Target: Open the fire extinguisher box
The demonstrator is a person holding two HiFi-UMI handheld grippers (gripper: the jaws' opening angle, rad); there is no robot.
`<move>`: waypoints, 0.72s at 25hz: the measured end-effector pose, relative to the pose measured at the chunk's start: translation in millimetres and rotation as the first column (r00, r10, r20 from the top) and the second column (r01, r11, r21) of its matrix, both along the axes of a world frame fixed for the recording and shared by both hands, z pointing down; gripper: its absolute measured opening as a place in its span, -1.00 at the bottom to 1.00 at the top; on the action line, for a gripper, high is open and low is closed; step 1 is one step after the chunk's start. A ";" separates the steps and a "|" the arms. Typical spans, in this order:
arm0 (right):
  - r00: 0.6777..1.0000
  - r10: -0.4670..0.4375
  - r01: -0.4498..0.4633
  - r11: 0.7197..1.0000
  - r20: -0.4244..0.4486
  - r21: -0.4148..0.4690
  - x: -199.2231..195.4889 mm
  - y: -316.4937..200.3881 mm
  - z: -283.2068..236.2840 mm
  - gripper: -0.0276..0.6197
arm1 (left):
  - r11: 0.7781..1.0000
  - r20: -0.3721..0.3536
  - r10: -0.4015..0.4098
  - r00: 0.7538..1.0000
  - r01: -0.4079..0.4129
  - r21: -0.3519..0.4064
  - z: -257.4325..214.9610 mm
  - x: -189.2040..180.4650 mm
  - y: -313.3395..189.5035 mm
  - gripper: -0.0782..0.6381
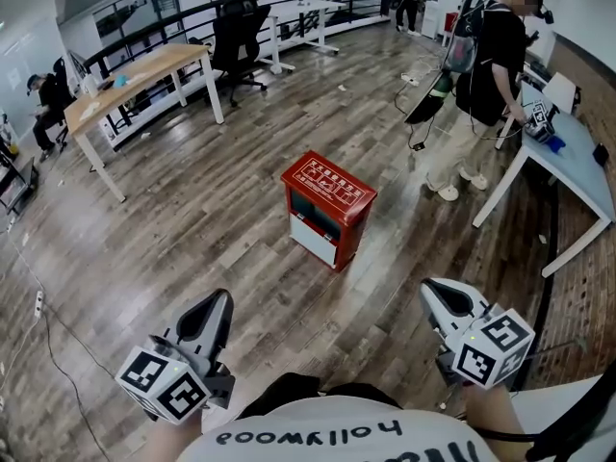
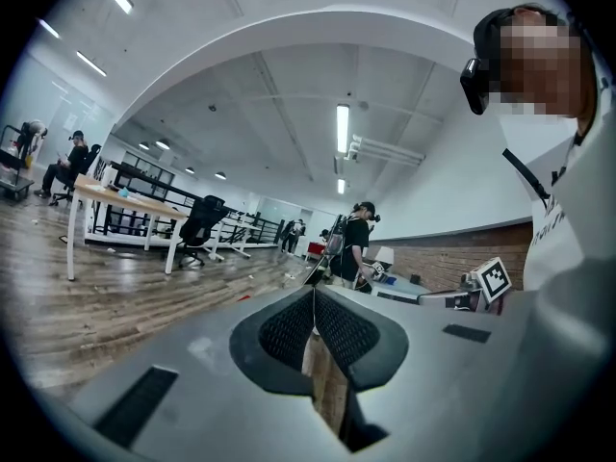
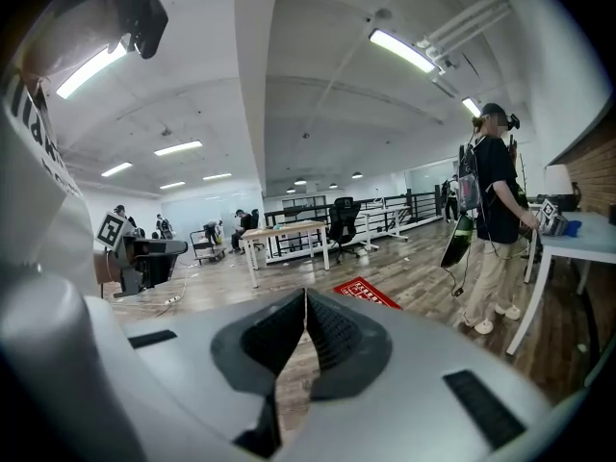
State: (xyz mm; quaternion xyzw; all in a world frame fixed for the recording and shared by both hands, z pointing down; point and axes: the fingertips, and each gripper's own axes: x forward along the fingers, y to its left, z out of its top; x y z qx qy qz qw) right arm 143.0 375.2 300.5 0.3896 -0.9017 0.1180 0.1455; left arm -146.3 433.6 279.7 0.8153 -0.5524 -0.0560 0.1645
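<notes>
One fire extinguisher box (image 1: 327, 210) stands upright — front facing lower-left.

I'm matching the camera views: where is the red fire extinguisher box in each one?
Head view: red fire extinguisher box stands at centre frame.
Left gripper view: not in it.
Right gripper view: its top peeks just beyond the right tongs.
Shared landmark: standing person in black.

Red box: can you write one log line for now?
fire extinguisher box: on floor, untouched | left gripper: shut, empty | right gripper: shut, empty
</notes>
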 end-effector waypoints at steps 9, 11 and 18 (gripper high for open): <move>0.990 -0.096 0.097 0.995 -0.106 0.003 -30.3 -14.1 15.6 -0.88 | 0.999 -0.002 -0.020 1.000 0.020 -0.042 13.6 -14.9 -16.3 -0.76; 0.991 -0.080 0.080 0.997 -0.107 -0.006 -30.6 -26.1 18.2 -0.88 | 0.999 -0.009 -0.015 1.000 0.015 -0.049 17.2 -18.4 -31.5 -0.76; 0.998 0.021 -0.023 0.999 -0.056 -0.046 -29.3 -84.2 20.7 -0.88 | 0.999 -0.033 0.030 0.999 -0.031 -0.038 17.0 -30.1 -106.0 -0.76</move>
